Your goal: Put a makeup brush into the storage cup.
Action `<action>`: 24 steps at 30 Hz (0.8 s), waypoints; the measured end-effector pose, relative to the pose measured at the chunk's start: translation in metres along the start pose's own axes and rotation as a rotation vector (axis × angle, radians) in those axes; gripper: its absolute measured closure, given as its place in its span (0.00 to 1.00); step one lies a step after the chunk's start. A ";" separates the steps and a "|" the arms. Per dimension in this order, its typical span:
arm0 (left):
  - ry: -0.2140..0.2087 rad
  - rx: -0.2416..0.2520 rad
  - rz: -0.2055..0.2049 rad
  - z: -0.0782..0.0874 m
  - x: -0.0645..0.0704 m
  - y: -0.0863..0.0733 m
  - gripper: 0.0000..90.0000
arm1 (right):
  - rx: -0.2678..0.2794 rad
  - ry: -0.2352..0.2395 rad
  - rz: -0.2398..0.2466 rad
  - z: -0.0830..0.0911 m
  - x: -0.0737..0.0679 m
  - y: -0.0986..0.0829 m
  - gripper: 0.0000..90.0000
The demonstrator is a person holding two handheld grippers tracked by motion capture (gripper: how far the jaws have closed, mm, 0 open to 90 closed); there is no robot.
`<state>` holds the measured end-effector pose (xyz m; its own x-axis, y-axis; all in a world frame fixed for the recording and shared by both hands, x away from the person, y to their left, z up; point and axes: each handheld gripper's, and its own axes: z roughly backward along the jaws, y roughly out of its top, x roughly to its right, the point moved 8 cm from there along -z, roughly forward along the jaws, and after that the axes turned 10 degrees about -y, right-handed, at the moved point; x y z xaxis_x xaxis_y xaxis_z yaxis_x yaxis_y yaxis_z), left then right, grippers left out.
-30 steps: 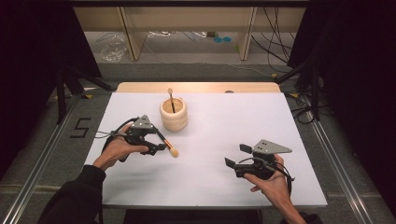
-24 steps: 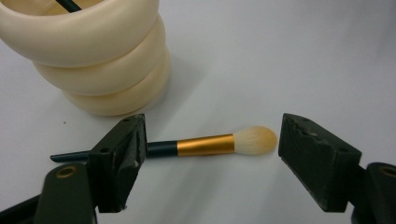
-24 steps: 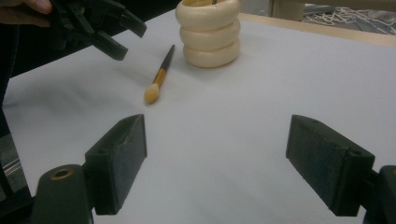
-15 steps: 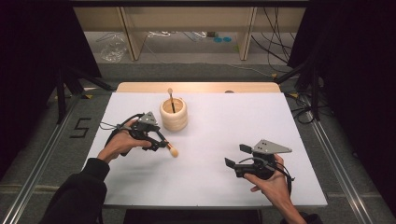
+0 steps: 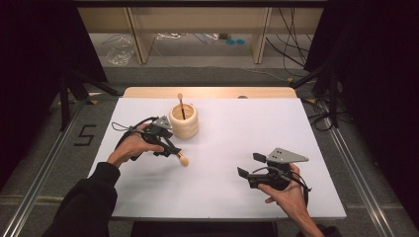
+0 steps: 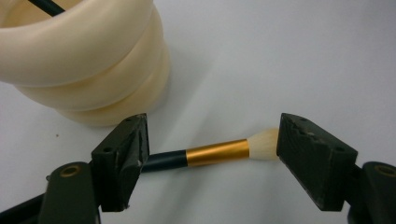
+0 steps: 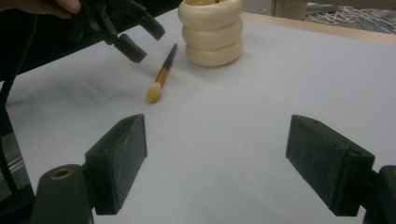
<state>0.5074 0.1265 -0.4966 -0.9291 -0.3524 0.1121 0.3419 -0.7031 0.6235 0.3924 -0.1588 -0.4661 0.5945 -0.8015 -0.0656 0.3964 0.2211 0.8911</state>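
A makeup brush (image 6: 215, 152) with a dark handle, gold ferrule and pale bristles lies flat on the white table. My left gripper (image 6: 212, 140) is open and straddles it, one jaw by the handle and the other by the bristle tip, neither pressing on it. In the high view the left gripper (image 5: 168, 145) sits just left of a cream ribbed holder (image 5: 184, 121), with the brush (image 5: 182, 159) below it. A second thin brush (image 5: 181, 103) stands inside the holder. My right gripper (image 5: 250, 164) rests open at the front right, nothing between its jaws.
The white table sheet (image 5: 247, 128) has a wooden strip (image 5: 207, 92) along its far edge. Beyond it are shelf legs and cables on the floor. The right gripper view shows the holder (image 7: 212, 32), the brush (image 7: 161, 74) and the left gripper (image 7: 135, 39) farther off.
My left gripper has shifted slightly right and toward the holder. The brush's bristle tip stays at the same spot on the table. The right gripper has not moved.
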 end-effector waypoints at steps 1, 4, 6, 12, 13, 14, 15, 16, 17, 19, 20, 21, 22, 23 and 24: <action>-0.003 0.005 0.008 -0.001 0.001 0.000 0.29 | 0.000 0.001 -0.001 0.000 0.000 0.000 0.24; -0.005 -0.034 0.017 -0.005 0.002 -0.002 0.30 | 0.013 -0.012 0.016 -0.001 0.002 0.001 0.24; -0.017 -0.053 0.001 -0.006 0.001 -0.001 0.30 | 0.012 -0.012 0.015 -0.001 0.002 0.001 0.24; -0.028 -0.081 0.009 -0.012 -0.004 -0.005 0.30 | 0.014 -0.007 0.016 0.000 0.001 0.001 0.24; -0.029 -0.081 0.015 -0.013 -0.005 -0.005 0.30 | 0.014 -0.005 0.017 0.000 0.001 0.001 0.24; -0.031 -0.082 0.008 -0.013 -0.006 -0.006 0.31 | 0.014 -0.008 0.017 -0.001 0.001 0.001 0.24; -0.034 -0.080 0.011 -0.014 -0.007 -0.006 0.31 | 0.013 -0.008 0.016 -0.001 0.001 0.001 0.24; -0.038 -0.081 0.012 -0.014 -0.008 -0.006 0.32 | 0.012 -0.009 0.016 -0.001 0.001 0.001 0.24; -0.041 -0.083 0.008 -0.015 -0.009 -0.007 0.33 | -0.011 -0.021 0.022 0.001 0.002 0.000 0.24; -0.049 -0.087 0.011 -0.016 -0.011 -0.009 0.34 | -0.018 -0.019 0.023 0.002 0.002 -0.001 0.24; -0.052 -0.090 0.011 -0.016 -0.011 -0.010 0.35 | -0.018 -0.019 0.023 0.002 0.002 -0.001 0.24; -0.053 -0.090 0.009 -0.017 -0.012 -0.010 0.35 | -0.018 -0.019 0.023 0.002 0.002 -0.001 0.24; -0.060 -0.090 0.009 -0.017 -0.012 -0.011 0.35 | -0.017 -0.018 0.023 0.002 0.002 -0.001 0.24; -0.059 -0.089 0.004 -0.018 -0.013 -0.012 0.35 | -0.016 -0.019 0.023 0.002 0.002 -0.001 0.24; -0.055 -0.094 0.004 -0.019 -0.014 -0.013 0.35 | -0.016 -0.019 0.023 0.002 0.002 -0.001 0.24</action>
<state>0.5183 0.1292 -0.5210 -0.9331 -0.3227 0.1588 0.3552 -0.7577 0.5475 0.3920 -0.1615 -0.4660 0.5899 -0.8066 -0.0368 0.3946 0.2482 0.8847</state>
